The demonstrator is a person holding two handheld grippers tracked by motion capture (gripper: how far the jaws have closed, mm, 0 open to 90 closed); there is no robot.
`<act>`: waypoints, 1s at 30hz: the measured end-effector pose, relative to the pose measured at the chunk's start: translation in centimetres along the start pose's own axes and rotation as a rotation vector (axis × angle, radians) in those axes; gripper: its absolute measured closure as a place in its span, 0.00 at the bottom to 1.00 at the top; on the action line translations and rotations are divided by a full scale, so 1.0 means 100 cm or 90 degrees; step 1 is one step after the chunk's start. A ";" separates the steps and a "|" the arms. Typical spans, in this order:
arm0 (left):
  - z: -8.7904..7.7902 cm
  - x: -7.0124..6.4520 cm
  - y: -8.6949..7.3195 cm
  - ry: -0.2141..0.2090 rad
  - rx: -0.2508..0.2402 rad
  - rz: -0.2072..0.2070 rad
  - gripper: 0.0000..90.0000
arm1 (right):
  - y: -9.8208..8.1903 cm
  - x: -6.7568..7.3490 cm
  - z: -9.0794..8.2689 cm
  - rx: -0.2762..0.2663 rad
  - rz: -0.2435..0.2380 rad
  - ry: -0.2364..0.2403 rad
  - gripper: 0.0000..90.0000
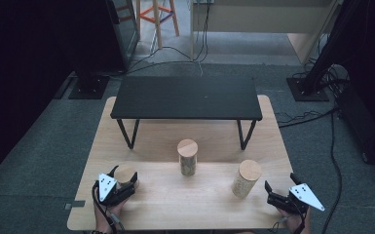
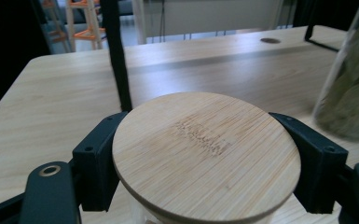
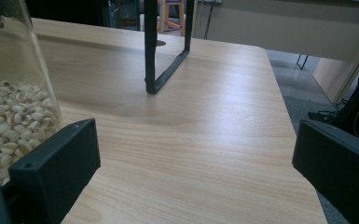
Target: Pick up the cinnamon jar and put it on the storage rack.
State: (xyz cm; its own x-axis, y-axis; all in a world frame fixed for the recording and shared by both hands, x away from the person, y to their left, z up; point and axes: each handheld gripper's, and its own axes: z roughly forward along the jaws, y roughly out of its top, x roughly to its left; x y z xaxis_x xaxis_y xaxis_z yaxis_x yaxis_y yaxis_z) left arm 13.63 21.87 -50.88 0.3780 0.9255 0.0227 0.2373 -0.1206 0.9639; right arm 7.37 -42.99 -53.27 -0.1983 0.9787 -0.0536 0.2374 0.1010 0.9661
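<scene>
High view: the left gripper (image 1: 125, 181), at the lower left of the frame, had its fingers (image 2: 95, 161) clamped on the left jar (image 1: 125, 174), near the surface's (image 1: 175, 204) front-left corner. The right gripper (image 1: 278, 191), at the lower right, held its fingers (image 3: 58, 163) apart on nothing, close to the right edge, the right jar (image 1: 246, 178) just beside it. A middle jar (image 1: 187, 157) stood before the black shelf (image 1: 187, 97); bare wood lay between the jars.
</scene>
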 end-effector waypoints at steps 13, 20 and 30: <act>0.001 -0.009 0.037 -0.005 -0.002 0.017 0.26 | -0.001 -0.002 0.000 -0.003 0.003 0.005 0.00; 0.001 -0.010 0.053 -0.009 -0.017 0.005 0.26 | 0.000 -0.001 0.000 -0.001 0.001 0.005 0.00; 0.003 -0.015 0.080 -0.011 -0.030 0.024 0.26 | -0.001 -0.002 -0.001 -0.002 0.000 0.006 0.00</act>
State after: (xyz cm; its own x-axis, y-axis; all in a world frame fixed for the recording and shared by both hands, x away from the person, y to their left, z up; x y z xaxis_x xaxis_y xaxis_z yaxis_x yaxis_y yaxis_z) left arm 15.23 19.45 -43.32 0.4017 0.9141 0.0546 0.1805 -0.1375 0.9739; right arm 7.34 -43.16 -53.30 -0.2080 0.9768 -0.0510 0.2347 0.1005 0.9669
